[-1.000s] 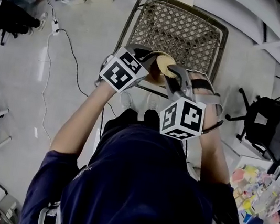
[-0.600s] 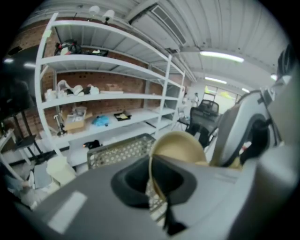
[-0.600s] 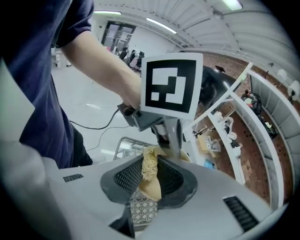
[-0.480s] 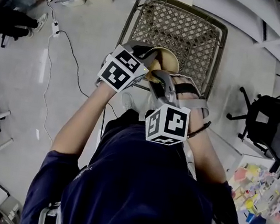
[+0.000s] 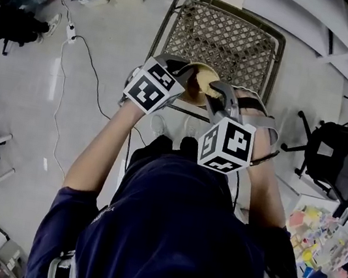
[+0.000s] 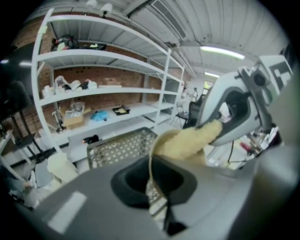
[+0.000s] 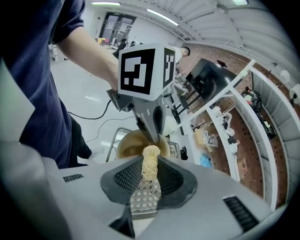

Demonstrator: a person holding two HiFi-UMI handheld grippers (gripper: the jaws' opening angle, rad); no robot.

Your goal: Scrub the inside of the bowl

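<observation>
A tan bowl [image 5: 194,91] is held up in front of the person, over a wire basket. My left gripper [image 5: 183,74] is shut on the bowl's rim; in the left gripper view the thin rim [image 6: 151,161] runs edge-on between the closed jaws. My right gripper [image 5: 212,94] is shut on a yellow scrub pad [image 5: 205,81], which presses into the bowl's inside. In the right gripper view the scrub pad [image 7: 150,164] sticks up from between the jaws, with the bowl [image 7: 127,144] just beyond it and the left gripper's marker cube [image 7: 145,70] above.
A metal wire basket [image 5: 224,38] stands on the floor below the bowl. A black office chair [image 5: 343,157] is at the right, a cable [image 5: 87,68] runs across the floor at the left, and coloured items [image 5: 316,238] lie at the lower right. White shelving [image 6: 93,89] lines the brick wall.
The right gripper pulled back toward the person with the scrub pad, then pushed forward into the bowl again. The left gripper kept its hold on the rim.
</observation>
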